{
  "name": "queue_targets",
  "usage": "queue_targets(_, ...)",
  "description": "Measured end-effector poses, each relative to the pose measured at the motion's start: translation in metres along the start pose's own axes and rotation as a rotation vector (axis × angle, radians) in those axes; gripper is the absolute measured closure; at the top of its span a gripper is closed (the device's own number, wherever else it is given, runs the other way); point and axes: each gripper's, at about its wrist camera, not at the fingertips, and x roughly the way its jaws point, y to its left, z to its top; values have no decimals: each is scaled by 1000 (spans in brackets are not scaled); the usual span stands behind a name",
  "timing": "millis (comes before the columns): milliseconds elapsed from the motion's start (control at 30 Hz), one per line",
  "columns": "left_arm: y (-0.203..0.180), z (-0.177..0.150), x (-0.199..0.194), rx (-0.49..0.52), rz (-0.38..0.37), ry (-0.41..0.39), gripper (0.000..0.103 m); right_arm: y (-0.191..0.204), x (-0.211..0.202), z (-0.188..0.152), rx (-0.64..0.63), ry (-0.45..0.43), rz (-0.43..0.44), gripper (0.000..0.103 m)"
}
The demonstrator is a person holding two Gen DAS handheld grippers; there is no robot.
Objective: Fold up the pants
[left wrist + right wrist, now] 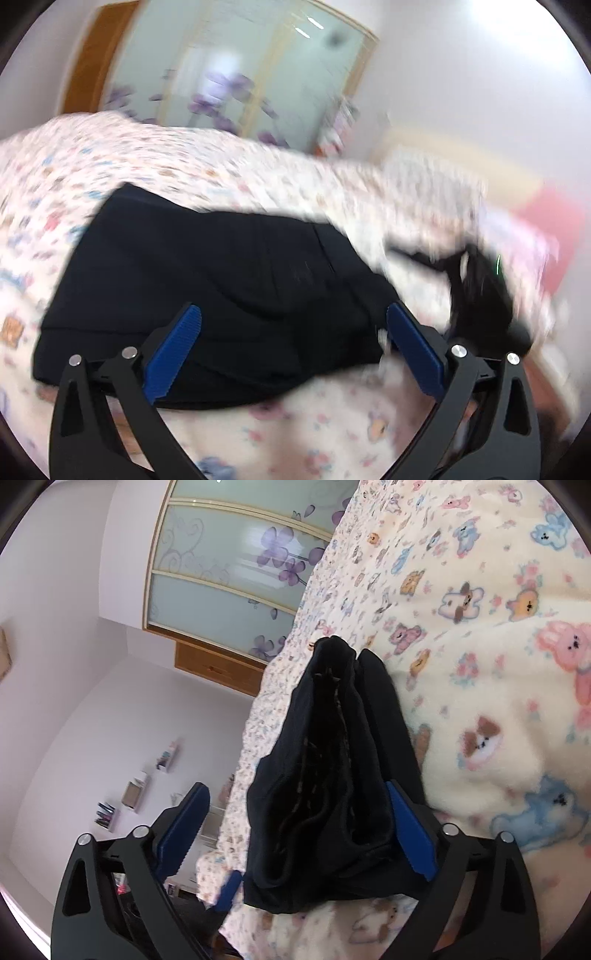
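The black pants (207,288) lie folded into a thick flat bundle on the bed with the teddy-bear blanket (184,173). My left gripper (291,325) is open just above the bundle's near edge, its blue pads (173,354) spread wide and holding nothing. The right gripper shows as a dark blurred shape (480,295) at the bundle's right end. In the right wrist view the pants (332,775) show end-on, with stacked fold layers. My right gripper (295,805) is open, and the bundle's end lies between its blue pads (410,834).
A wardrobe with frosted glass doors and purple flowers (240,74) stands beyond the bed. White walls with small shelves (133,794) are at the side. A pink item (554,229) lies at the far right of the bed.
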Motion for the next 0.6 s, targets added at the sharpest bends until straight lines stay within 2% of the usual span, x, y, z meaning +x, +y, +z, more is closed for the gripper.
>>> queue_targets(33,10,4,-4,-43,38,-34,2,2,1,-1,-18,1,-17,10)
queue_targets(67,21,7,-8,-80,106,-63,2,5,2,-2,-36,2,-35,13)
queue_targets(100,27,8,-9,-91,150,-69,2,7,4,-2,-61,5,-60,15)
queue_targets(200,39,10,-10,-101,322,-87,2,18,9,-7,-157,7,-153,29)
queue_targets(233,40,8,-11,-96,347,-97,2,20,10,-9,-184,8,-183,35)
queue_targets(300,41,8,-9,-87,365,-97,2,25,12,-13,-232,2,-216,42)
queue_targets(367,41,8,-6,-71,362,-80,2,32,11,-16,-287,-4,-248,65)
queue_targets(467,43,7,0,-75,375,-55,2,41,8,-27,-370,6,-325,72)
queue_targets(500,47,5,1,-97,380,-41,2,39,9,-29,-372,8,-363,72)
queue_targets(600,62,4,8,-156,382,-21,2,23,11,-25,-304,25,-382,70)
